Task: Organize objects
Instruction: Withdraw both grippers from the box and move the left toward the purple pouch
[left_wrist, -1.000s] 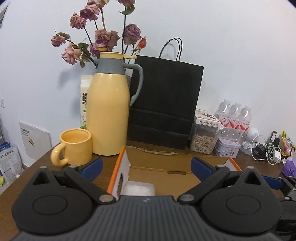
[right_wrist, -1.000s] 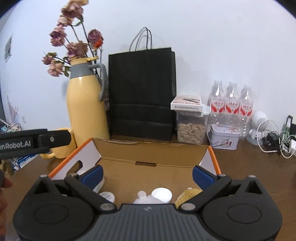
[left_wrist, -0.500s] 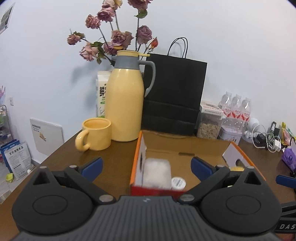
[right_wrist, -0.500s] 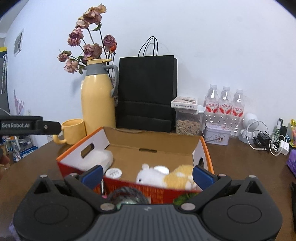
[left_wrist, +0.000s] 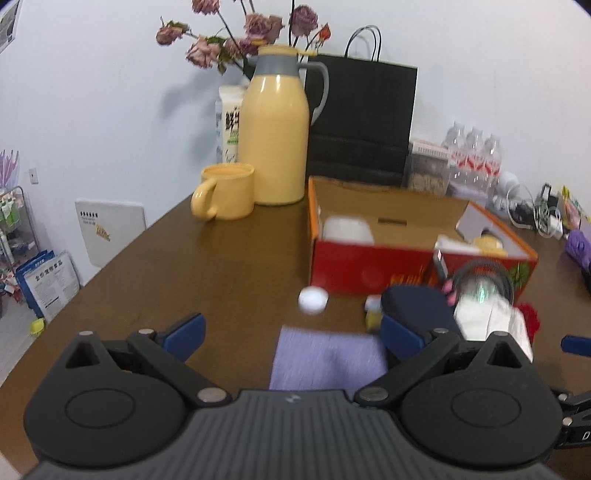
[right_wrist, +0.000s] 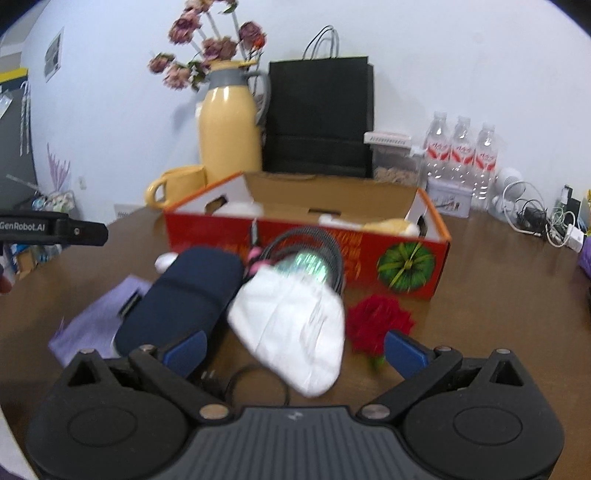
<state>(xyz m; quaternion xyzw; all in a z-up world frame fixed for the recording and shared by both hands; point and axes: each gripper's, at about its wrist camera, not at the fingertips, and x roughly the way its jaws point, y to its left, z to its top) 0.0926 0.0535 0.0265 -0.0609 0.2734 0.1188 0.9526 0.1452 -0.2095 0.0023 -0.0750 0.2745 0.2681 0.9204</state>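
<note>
The table (left_wrist: 229, 258) is showing a smooth brown wood-look top with a dull sheen. The box (right_wrist: 406, 254) at mid-frame is looking like printed glossy cardboard, raw brown inside. The jug (left_wrist: 273, 147) is gleaming like smooth plastic; the bag (right_wrist: 319, 118) behind is looking like matt black paper.

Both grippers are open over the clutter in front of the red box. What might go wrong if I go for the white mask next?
The white face mask lies partly over the coiled black cable and against the dark blue pouch; closing the right gripper may snag the cable. The red fabric rose sits close by the right finger and could get pushed. The pictures are blurred, so aim may be off.
</note>
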